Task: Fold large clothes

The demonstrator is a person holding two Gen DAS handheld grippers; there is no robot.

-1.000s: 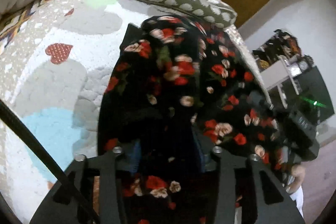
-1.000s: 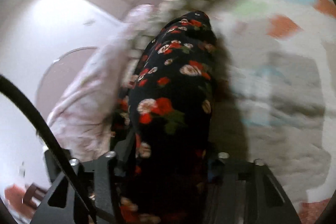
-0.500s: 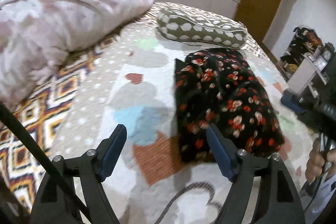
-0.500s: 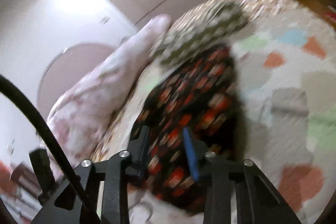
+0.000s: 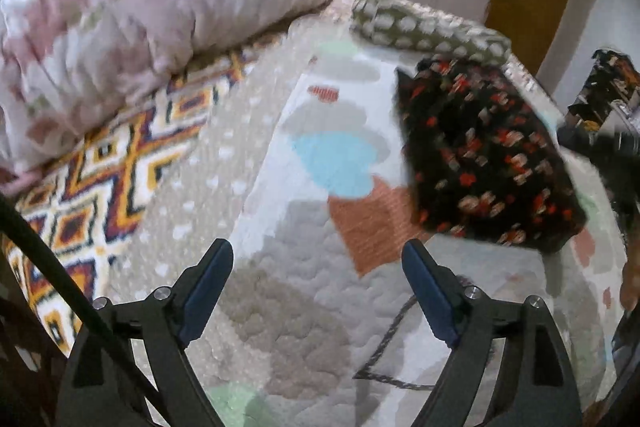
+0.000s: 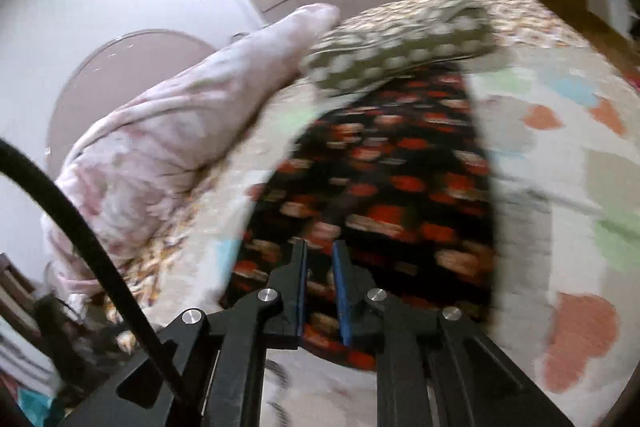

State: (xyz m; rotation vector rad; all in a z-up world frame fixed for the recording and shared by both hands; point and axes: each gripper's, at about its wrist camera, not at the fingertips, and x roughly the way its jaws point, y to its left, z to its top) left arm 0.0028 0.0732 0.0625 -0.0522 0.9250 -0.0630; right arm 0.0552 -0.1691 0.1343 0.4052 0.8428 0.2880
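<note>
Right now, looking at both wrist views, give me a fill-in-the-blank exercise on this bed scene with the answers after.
1. The folded floral garment lies on the ____.
2. The left hand-held gripper has its fingers spread ____ over the quilt.
3. The pillow beyond the garment is olive with white ____.
4. The fingers of the right hand-held gripper are nearly ____.

Missing words: quilt; open; spots; closed

Right gripper [image 6: 320, 259], jaws nearly closed with a narrow gap, over folded black floral garment [image 6: 392, 187] lying flat on patchwork quilt [image 6: 560, 155]; spotted olive pillow [image 6: 400, 47] at its far end; pink blanket [image 6: 180, 131] left.
</note>
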